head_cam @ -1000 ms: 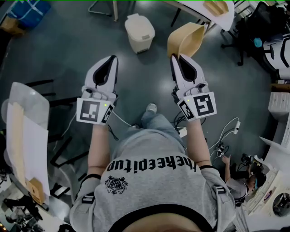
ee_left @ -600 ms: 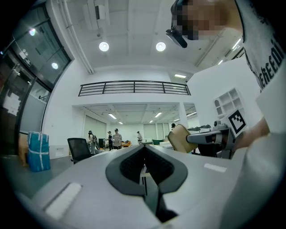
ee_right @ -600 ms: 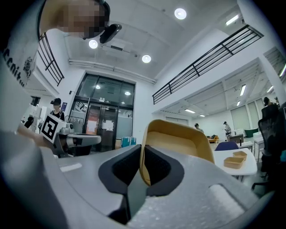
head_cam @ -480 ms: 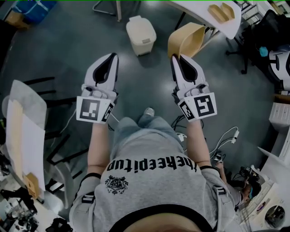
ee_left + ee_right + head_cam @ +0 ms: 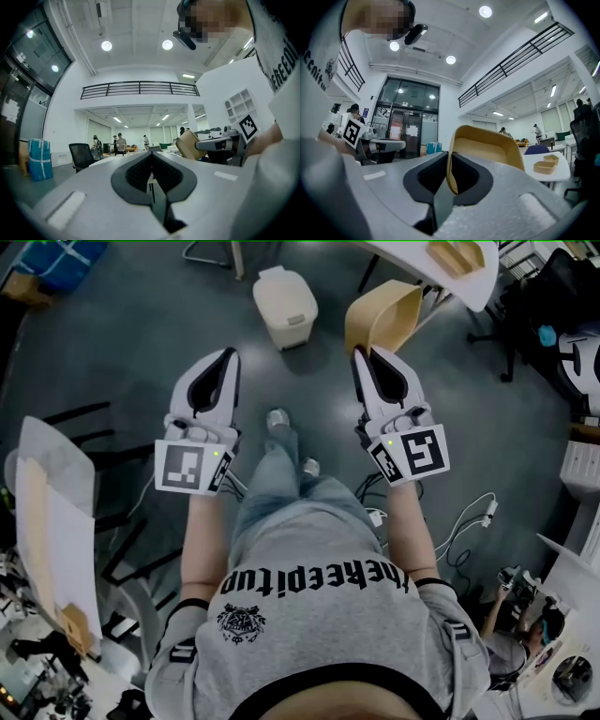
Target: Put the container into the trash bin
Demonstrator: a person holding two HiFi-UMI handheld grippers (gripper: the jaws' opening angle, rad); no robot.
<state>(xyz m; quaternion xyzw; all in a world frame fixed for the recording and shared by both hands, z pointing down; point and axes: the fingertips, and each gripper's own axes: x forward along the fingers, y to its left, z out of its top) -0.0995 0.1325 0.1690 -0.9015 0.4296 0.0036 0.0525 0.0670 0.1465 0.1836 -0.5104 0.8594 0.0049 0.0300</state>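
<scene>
Your right hand-held gripper (image 5: 367,354) is pinched tight on the edge of the tan container (image 5: 382,315). The container sticks out past its tips, at about 1 o'clock from you. Your left hand-held gripper (image 5: 228,356) has its jaws pressed together with nothing in them. The cream trash bin (image 5: 284,306) stands on the grey floor (image 5: 141,324) at 12 o'clock. It is near the container but not touching it, on its 9 o'clock side.

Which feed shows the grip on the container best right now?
Right gripper view: the right gripper pinches the container by its wall, up close. Head view shows it jutting past the jaws; left gripper view shows it small, from the side.
</scene>
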